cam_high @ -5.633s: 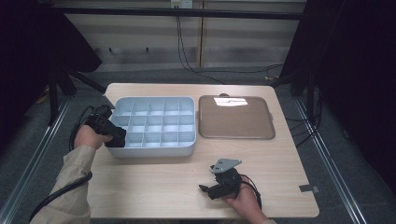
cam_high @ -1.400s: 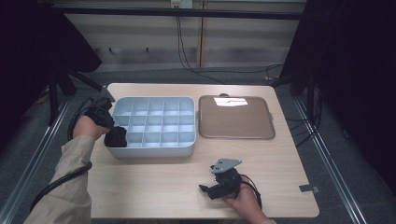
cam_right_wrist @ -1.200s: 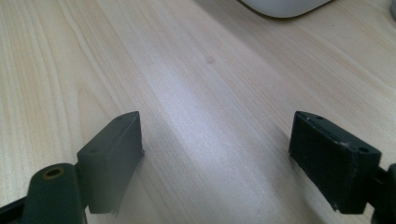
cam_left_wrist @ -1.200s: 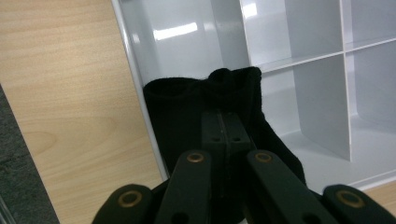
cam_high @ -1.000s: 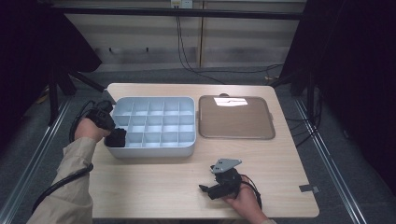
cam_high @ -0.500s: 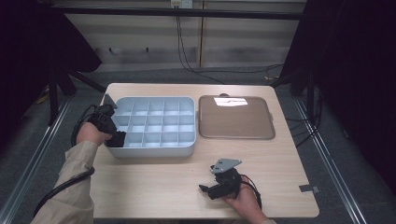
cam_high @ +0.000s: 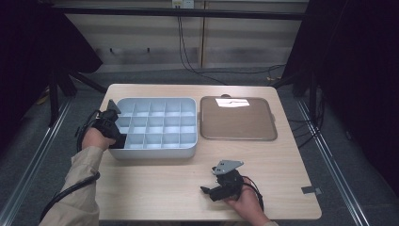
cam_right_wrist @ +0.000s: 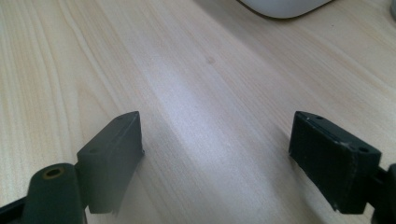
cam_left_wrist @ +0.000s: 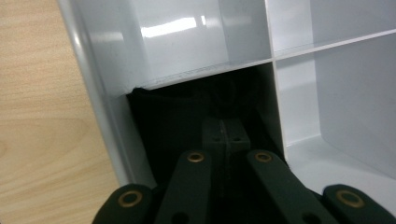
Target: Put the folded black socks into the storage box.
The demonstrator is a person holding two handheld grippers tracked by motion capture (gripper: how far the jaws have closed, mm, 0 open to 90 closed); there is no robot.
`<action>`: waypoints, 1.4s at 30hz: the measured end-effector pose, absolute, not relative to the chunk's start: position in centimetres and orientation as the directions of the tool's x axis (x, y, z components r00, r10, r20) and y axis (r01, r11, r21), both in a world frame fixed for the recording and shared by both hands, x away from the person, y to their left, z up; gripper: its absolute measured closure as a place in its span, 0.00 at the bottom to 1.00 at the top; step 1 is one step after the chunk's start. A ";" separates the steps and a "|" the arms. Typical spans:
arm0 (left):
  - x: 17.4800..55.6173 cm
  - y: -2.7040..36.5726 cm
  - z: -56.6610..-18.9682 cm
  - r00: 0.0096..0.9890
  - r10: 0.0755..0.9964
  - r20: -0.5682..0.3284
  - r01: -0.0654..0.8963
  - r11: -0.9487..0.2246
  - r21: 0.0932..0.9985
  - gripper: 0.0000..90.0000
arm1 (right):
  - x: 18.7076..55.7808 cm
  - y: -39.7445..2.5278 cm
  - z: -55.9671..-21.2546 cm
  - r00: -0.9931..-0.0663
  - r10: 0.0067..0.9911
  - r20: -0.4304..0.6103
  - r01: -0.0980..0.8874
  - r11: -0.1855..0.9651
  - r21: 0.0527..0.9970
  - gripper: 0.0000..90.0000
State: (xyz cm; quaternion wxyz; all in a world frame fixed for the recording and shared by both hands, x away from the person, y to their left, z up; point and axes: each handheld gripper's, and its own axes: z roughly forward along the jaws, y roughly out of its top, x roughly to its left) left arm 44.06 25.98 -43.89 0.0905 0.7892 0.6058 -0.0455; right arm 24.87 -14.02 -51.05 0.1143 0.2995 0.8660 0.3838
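A pale blue organizer tray [cam_high: 155, 153] with several compartments lies on the left half of the wooden table [cam_high: 155, 188]. My left gripper [cam_high: 117, 140] dips into its near-left corner compartment. In the left gripper view the jaws of the left gripper [cam_left_wrist: 224, 133] are pressed together, shut. Under them a black, cloth-like material [cam_left_wrist: 163, 116] fills that compartment beside the tray wall [cam_left_wrist: 107, 93]. I cannot tell whether the tips pinch it. My right gripper [cam_high: 205, 189] rests on the table near the front edge. The right gripper [cam_right_wrist: 233, 149] stands open, with bare wood between its jaws.
A shallow brown tray [cam_high: 237, 125] lies to the right of the organizer, with a bright reflection at its far side. A small grey tape mark [cam_high: 311, 190] sits at the table's front right. Cables trail from both grippers.
My left hand has shifted slightly around the near-left compartment, staying at the organizer's left edge. The right gripper has not moved.
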 end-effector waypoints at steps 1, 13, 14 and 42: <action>44.0 26.0 -43.9 0.267 0.947 -0.181 0.963 -0.255 0.088 1.00 | 24.9 -14.0 -51.1 -0.795 0.605 0.031 0.429 0.527 0.733 0.19; 43.6 26.2 -43.9 0.267 0.944 -0.194 0.961 -0.247 0.122 1.00 | 24.9 -14.0 -51.1 -0.796 0.605 0.031 0.429 0.527 0.734 0.19; 43.7 26.3 -43.8 0.274 0.941 -0.197 0.960 -0.253 0.122 1.00 | 24.9 -14.0 -51.1 -0.794 0.606 0.032 0.431 0.526 0.733 0.19; 43.5 26.5 -41.9 0.281 0.943 -0.180 0.955 -0.256 0.149 0.90 | 24.9 -14.0 -51.1 -0.796 0.605 0.030 0.429 0.527 0.734 0.19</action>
